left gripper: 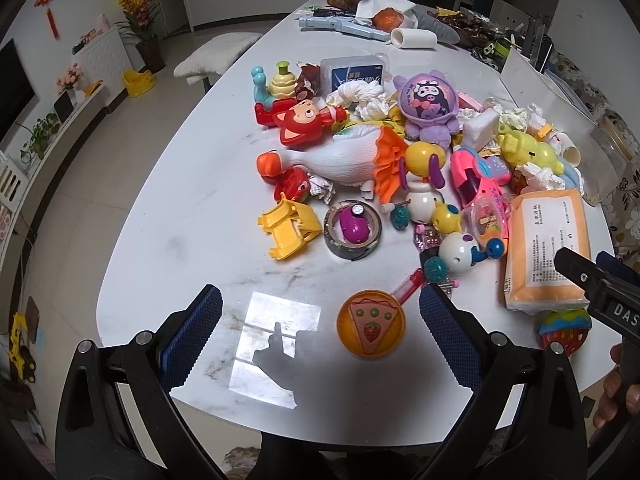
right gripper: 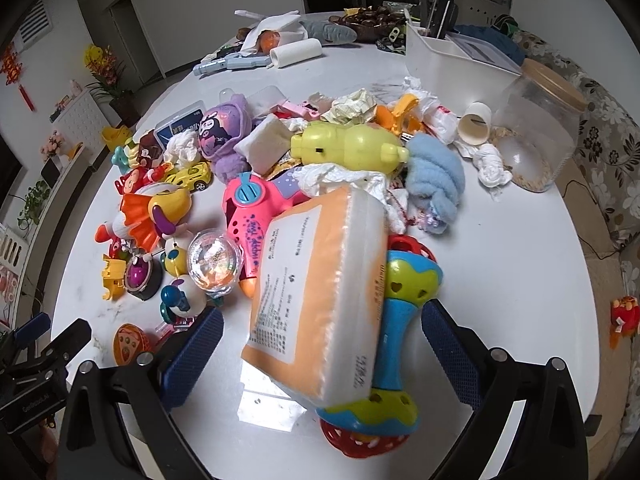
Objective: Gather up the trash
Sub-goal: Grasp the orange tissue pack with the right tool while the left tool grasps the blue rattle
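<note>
A white marble table [left gripper: 192,216] holds a pile of toys mixed with trash. Crumpled white tissues [left gripper: 370,108] and a small wrapper ball [left gripper: 322,189] lie among the toys. In the right wrist view, crumpled paper [right gripper: 354,106], a white tissue wad [right gripper: 494,168] and a paper tube [right gripper: 476,123] lie at the far side. My left gripper [left gripper: 320,332] is open above the near table edge, beside an orange pizza disc [left gripper: 371,323]. My right gripper [right gripper: 322,356] is open around an orange tissue pack [right gripper: 316,292] and a rattle [right gripper: 394,320], not touching them.
A glass jar with a wooden lid [right gripper: 540,128] stands far right. A white bin [right gripper: 440,54] stands at the back. A tape roll [left gripper: 352,234], a goose toy [left gripper: 340,158], a purple plush [left gripper: 430,102] and a pink toy [right gripper: 256,216] crowd the middle.
</note>
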Demonstrator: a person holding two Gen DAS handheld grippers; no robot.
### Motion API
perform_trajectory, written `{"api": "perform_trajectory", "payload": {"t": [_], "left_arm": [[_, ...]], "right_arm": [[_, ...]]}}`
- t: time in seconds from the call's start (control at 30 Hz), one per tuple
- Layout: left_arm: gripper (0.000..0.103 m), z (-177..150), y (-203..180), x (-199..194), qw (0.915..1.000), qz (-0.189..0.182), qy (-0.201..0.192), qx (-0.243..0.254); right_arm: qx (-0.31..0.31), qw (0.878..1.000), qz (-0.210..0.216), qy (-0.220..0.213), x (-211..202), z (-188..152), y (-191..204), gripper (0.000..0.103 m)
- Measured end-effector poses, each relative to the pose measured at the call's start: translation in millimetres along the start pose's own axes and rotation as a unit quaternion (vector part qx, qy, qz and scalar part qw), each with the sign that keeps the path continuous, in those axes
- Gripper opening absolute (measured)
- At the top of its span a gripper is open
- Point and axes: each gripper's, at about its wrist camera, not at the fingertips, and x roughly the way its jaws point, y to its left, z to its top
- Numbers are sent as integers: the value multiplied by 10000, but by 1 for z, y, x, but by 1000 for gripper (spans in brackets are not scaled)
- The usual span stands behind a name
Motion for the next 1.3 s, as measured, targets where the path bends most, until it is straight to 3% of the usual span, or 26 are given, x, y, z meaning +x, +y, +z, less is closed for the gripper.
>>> {"api": "perform_trajectory", "payload": {"t": [0.13,0.2,0.23,0.27,0.47,0.53,0.67,0.83,0.97,1.07,1.2,1.27,1.3], "left_arm": [[97,-1,5,3,10000,15,96,5],[97,-1,10,3,10000,28,91,-11],[97,0,12,3,10000,29,89,-28],[97,0,14,2,9999,27,91,-47],[97,1,25,4,9998,-53,114,-178],[97,0,26,2,9996,-203,50,-168],[97,-3,13,-10,9974,-708,-156,36],[97,-11,-55,-30,9861,-1287,-395,970],[97,-18,-131,-27,9757,-1618,-280,1449],[97,-16,-179,-9,9778,-1534,-138,1419],[97,-13,-224,42,9820,-1284,535,1278],[86,-13,-239,59,9819,-1141,825,1268],[57,-15,-247,76,9810,-967,1062,1302]], "right_arm": [[-87,9997,217,93,14,2,9,97],[-140,9995,257,141,20,2,14,87],[-164,9995,259,125,20,2,15,75],[-199,9994,272,120,22,2,16,54],[-21,9963,846,140,22,1,5,33],[138,9926,1206,-29,4,2,-2,31],[-147,9895,1335,-537,-52,4,-10,31],[-306,9935,308,-1050,-111,-3,-66,31],[126,9944,-235,-1025,-129,-26,-133,31],[369,9945,-347,-913,-135,-48,-169,31],[466,9962,-224,-699,-134,-72,-195,31],[465,9970,-154,-594,-130,-80,-199,31],[464,9974,-94,-543,-128,-83,-203,31]]}}
